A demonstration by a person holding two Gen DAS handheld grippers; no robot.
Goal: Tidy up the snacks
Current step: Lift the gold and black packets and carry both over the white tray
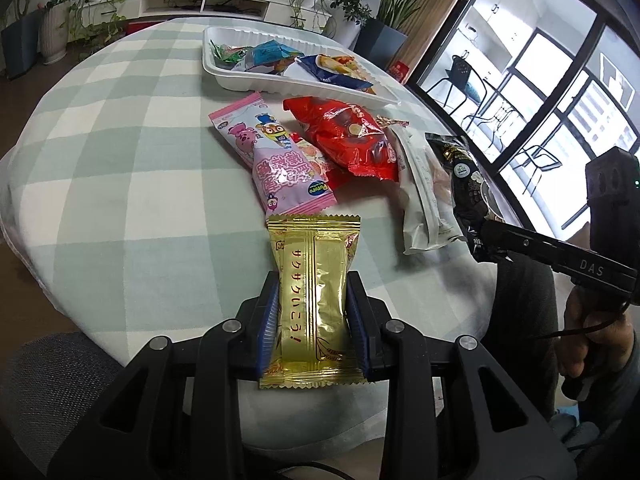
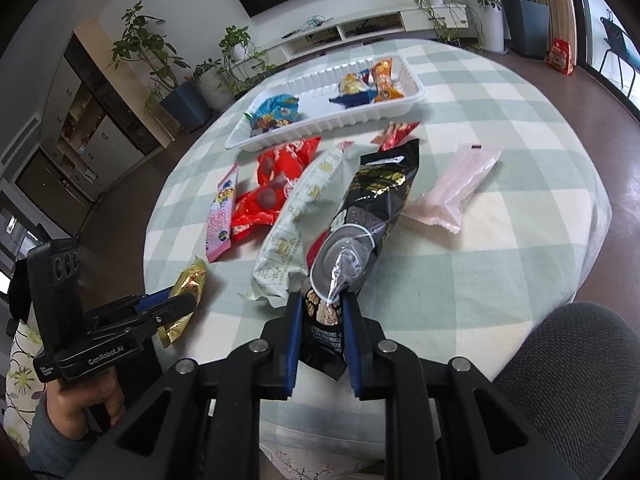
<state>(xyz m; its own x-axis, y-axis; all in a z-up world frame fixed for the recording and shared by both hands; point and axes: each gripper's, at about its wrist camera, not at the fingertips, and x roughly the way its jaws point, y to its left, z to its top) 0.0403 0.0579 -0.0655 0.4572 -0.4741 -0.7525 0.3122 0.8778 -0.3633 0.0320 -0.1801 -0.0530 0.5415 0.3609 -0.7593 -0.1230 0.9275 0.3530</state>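
Left wrist view: the left hand-held gripper (image 1: 314,320) is clamped on a gold packet (image 1: 314,300), its blue pads pressing both sides, above the near edge of the checked surface (image 1: 120,140). Beyond it lie a pink packet (image 1: 276,160), a red bag (image 1: 348,136) and a white tray (image 1: 224,68) holding snacks.

Right wrist view: the right hand-held gripper (image 2: 321,328) is clamped on the near end of a black bag (image 2: 372,208). A white packet (image 2: 300,224) lies just beside it.
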